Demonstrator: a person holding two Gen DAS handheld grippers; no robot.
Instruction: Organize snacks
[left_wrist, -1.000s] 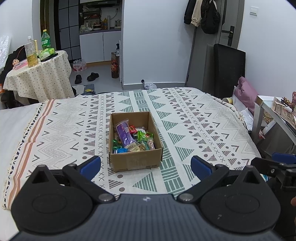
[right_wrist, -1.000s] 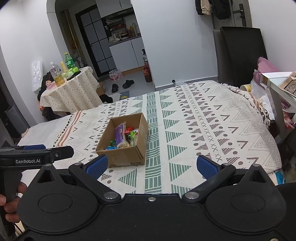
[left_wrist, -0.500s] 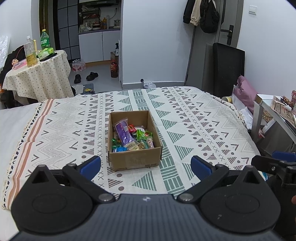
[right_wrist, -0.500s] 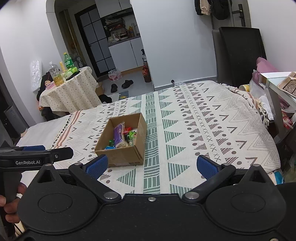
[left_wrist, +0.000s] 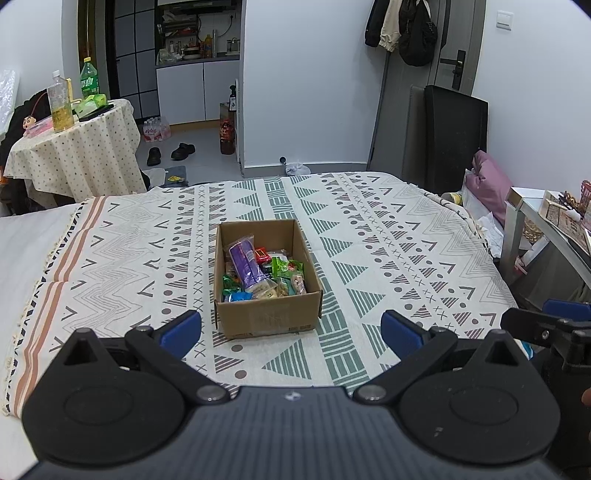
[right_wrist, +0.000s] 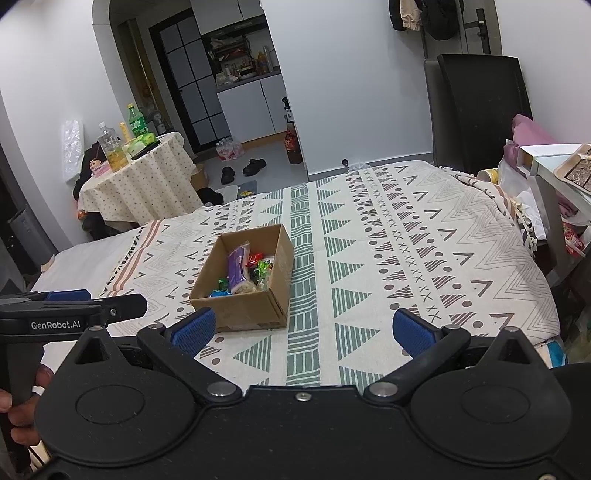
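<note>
"Where is the box?"

"The cardboard box (left_wrist: 266, 317) sits on the patterned blanket (left_wrist: 388, 236), near the front edge, about halfway along. It is full of snacks: a long purple packet (left_wrist: 245, 264), plus green and red wrappers."

"And the grabbers?"

"The left gripper (left_wrist: 291, 328) and the right gripper (right_wrist: 302, 328) both gape wide. Both hold nothing and touch nothing."

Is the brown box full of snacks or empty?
Partly full. The cardboard box sits open-topped on the bed cover, with a purple packet and other wrapped snacks covering its floor, well below the rim.
</note>
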